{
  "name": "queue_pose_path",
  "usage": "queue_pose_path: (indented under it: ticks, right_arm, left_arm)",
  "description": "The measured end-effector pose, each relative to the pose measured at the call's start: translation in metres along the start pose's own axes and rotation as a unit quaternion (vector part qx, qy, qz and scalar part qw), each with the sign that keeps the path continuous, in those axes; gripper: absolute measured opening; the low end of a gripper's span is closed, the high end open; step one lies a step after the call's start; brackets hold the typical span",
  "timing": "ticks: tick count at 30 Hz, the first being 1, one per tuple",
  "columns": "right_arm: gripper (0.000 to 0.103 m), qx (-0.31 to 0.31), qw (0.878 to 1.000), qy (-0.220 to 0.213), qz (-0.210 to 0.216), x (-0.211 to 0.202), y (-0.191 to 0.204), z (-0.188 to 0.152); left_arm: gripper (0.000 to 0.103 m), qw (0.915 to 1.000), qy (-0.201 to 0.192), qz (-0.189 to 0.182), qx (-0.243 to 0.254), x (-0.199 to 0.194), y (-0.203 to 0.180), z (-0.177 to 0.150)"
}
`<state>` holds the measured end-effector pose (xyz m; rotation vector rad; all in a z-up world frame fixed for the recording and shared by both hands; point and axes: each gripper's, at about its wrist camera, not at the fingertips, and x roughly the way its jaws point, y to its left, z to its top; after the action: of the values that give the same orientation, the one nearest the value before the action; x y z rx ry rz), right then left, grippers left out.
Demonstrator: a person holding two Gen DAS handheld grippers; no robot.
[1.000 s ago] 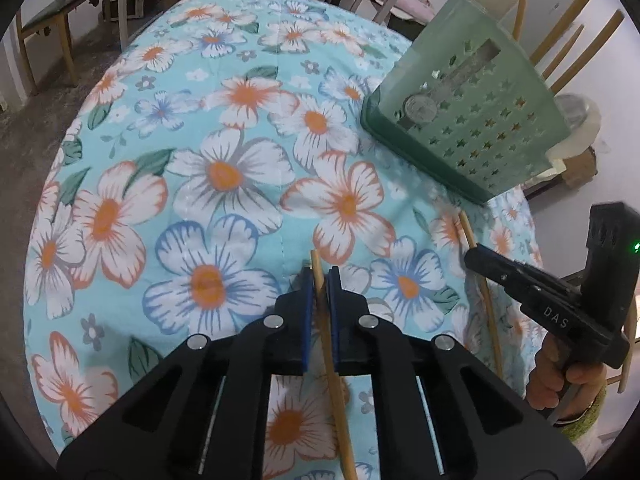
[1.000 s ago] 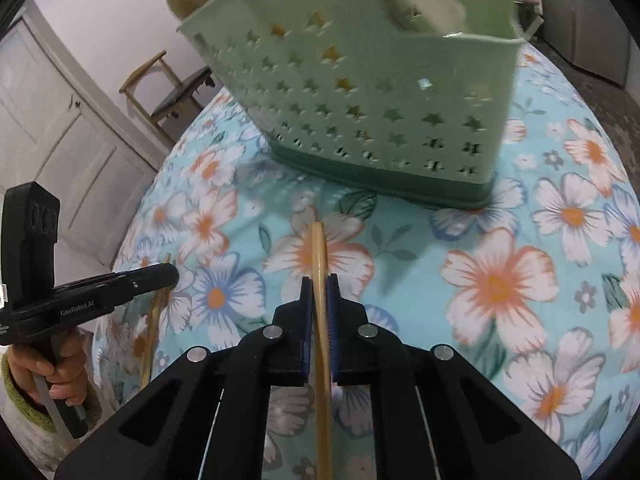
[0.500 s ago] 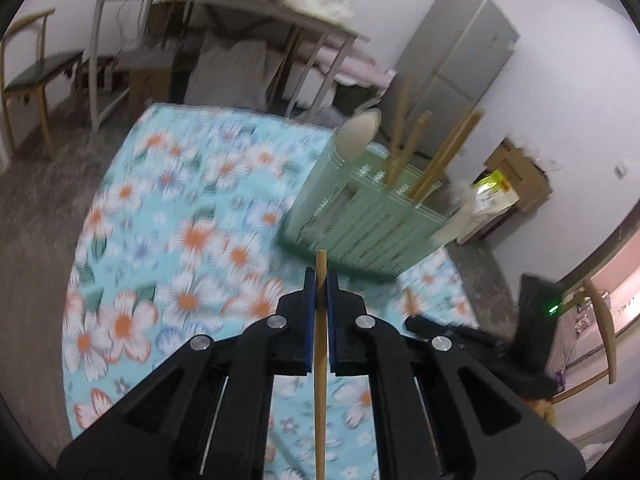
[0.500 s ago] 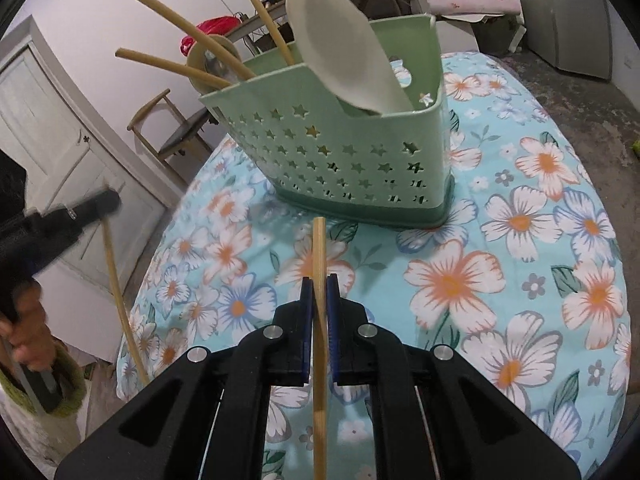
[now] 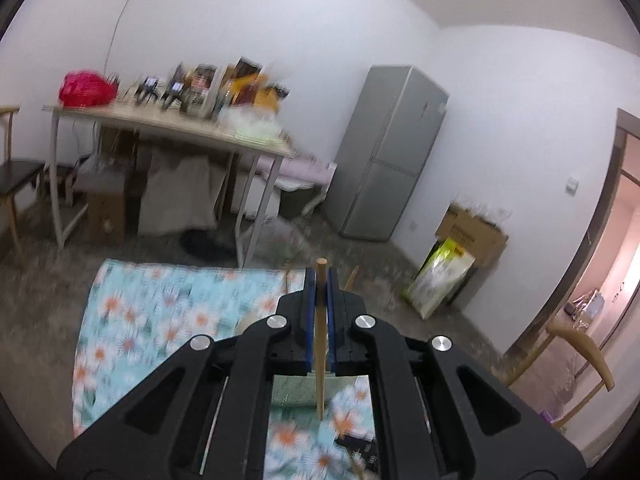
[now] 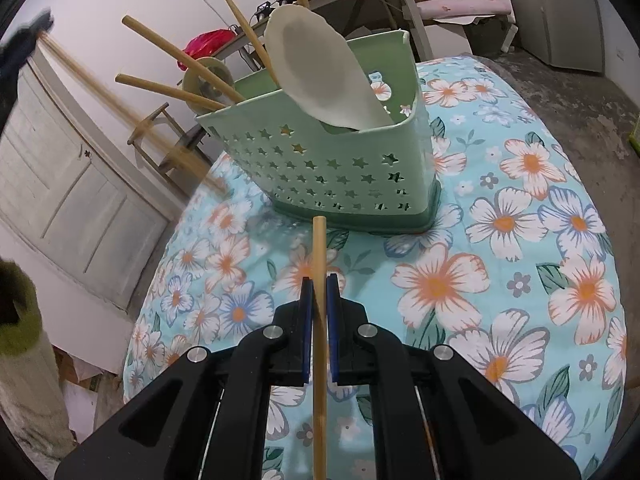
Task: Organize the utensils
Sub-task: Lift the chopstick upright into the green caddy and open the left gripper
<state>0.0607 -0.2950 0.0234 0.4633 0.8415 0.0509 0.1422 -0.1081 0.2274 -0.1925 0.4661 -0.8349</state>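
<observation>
Chopstick [image 6: 319,320] pinched in right tool [image 6: 319,292], left tool [image 5: 319,292] pinching another chopstick [image 5: 320,344], green basket [image 6: 340,172] ahead

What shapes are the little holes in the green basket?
Little stars, cut in rows through the pale green basket. The right wrist view shows them best.

A lived-in home room: fridge [image 5: 390,152], cluttered table [image 5: 168,128], floral tablecloth [image 6: 500,240], wooden chair [image 5: 12,176].
</observation>
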Motion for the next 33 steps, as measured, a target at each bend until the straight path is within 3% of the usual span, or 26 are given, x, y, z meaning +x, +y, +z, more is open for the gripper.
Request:
queue_pose_path:
  ticks: [10,16,23,27,33]
  right_arm:
    - [0.007,0.011,1.0,-0.004,0.0,-0.002,-0.01,0.004]
    - [0.007,0.015,1.0,-0.006,0.0,-0.004,-0.013,0.005]
    - [0.007,0.014,1.0,-0.007,-0.001,-0.005,-0.013,0.005]
    - [0.007,0.012,1.0,-0.008,-0.002,-0.006,-0.012,0.005]
    - [0.007,0.004,1.0,-0.017,-0.003,-0.013,-0.005,0.005]
  left_arm:
    - [0.004,0.9981,-0.05,0.012,0.035,0.034,-0.029,0.034]
    - [0.004,0.9967,-0.043,0.05,0.047,0.071,-0.027,0.018]
    - [0.004,0.9976,-0.019,0.058,0.034,0.1,-0.008,-0.013]
    - [0.02,0.9977,-0.033,0.05,0.031,0.085,-0.004,-0.015]
    - [0.034,0.9972,-0.055,0.045,0.023,0.047,-0.003,-0.016]
